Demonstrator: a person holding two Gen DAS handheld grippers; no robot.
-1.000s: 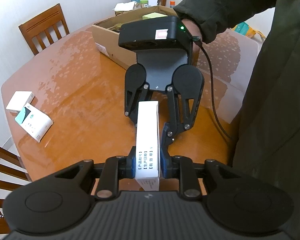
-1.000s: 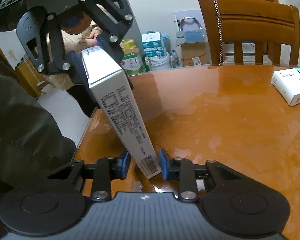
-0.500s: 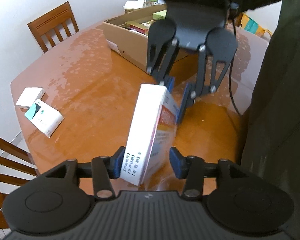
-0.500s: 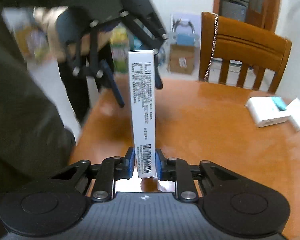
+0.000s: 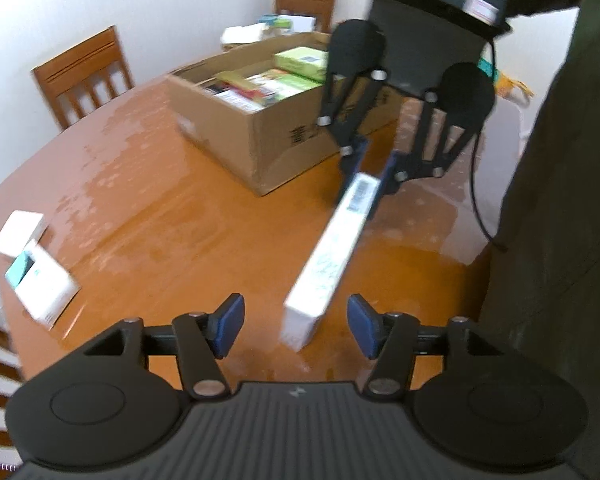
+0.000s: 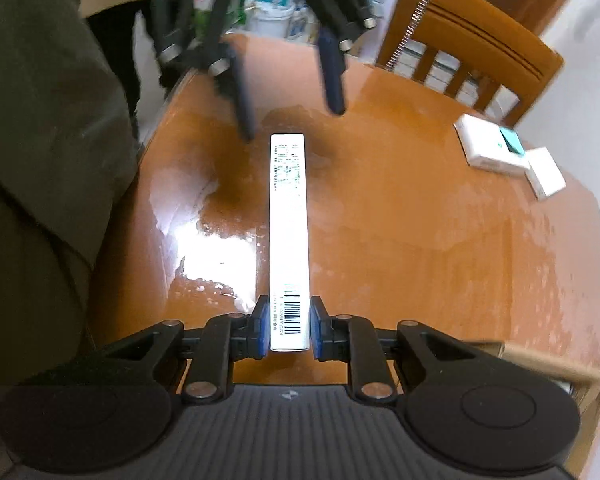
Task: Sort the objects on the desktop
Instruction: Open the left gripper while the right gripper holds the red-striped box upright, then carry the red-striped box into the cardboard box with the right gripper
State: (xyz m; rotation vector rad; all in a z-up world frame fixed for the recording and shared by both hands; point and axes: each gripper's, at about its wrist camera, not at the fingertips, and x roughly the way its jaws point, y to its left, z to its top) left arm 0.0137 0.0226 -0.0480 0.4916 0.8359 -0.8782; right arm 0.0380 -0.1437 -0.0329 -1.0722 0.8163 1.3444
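Right gripper (image 6: 290, 330) clamped the barcode end of the long white box (image 6: 288, 216); box ran straight up frame centre, long axis in line with the fingers. Left gripper (image 5: 296, 326) was wide open, empty, just off the box's free end. Cardboard box (image 5: 260, 140) sat upper centre of the left view, nearer the right gripper. Only the barcode was legible; other print too small.

You are in a home dining room: a glossy wooden worktop (image 5: 148, 216) with matching wooden chairs (image 5: 85, 76) pulled up to it, plain white walls (image 5: 160, 8), and household packages and a white bucket (image 6: 270, 14) on the floor beyond the worktop's edge.
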